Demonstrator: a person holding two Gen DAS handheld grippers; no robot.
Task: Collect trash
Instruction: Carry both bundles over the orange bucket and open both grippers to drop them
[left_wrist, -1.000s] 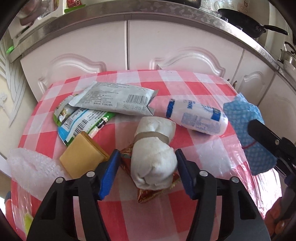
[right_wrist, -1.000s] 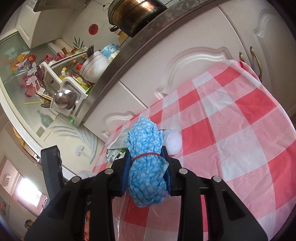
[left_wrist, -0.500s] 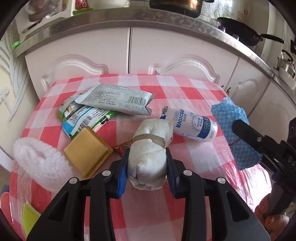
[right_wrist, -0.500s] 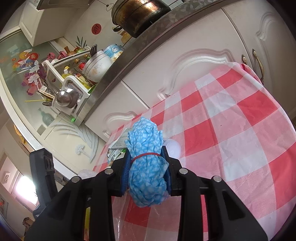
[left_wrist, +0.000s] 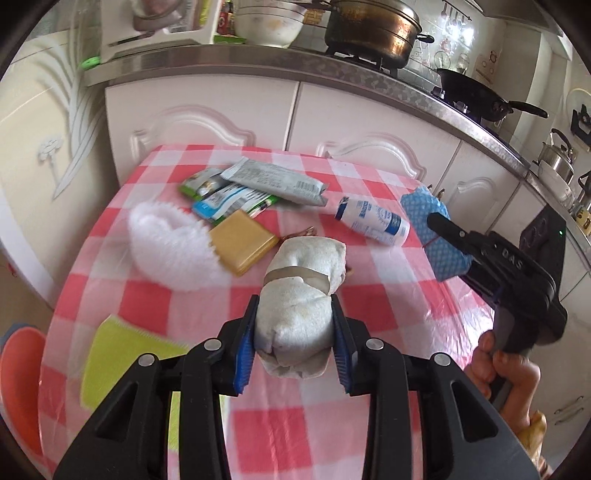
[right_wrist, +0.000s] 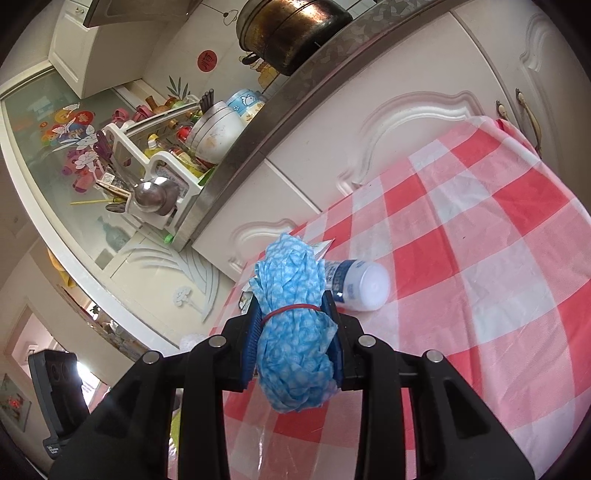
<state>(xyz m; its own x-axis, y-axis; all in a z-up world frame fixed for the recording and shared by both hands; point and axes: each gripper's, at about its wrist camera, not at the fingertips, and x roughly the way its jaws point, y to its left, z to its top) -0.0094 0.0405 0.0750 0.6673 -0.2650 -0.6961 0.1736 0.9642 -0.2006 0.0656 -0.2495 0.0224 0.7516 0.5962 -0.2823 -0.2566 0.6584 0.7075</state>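
Note:
My left gripper (left_wrist: 293, 325) is shut on a white cloth bundle (left_wrist: 301, 295) with a tan band, held above the red-checked table (left_wrist: 369, 306). My right gripper (right_wrist: 293, 325) is shut on a blue patterned cloth bundle (right_wrist: 293, 332) tied with a red band; it also shows in the left wrist view (left_wrist: 432, 232) at the table's right edge. On the table lie a white bottle (left_wrist: 371, 220), also in the right wrist view (right_wrist: 360, 286), a grey wrapper (left_wrist: 275, 181), green and blue packets (left_wrist: 225, 199), a yellow block (left_wrist: 242, 242) and white foam wrap (left_wrist: 170, 243).
A yellow-green sheet (left_wrist: 122, 354) lies at the table's near left. An orange stool (left_wrist: 20, 384) stands left of the table. White cabinets (left_wrist: 295, 118) and a counter with pots (left_wrist: 369, 27) run behind the table. A small red wrapper (left_wrist: 304, 232) lies behind the white bundle.
My left gripper closed on the white bundle, lifted it and pulled back from the table. The right gripper kept hold of the blue bundle and shifted little.

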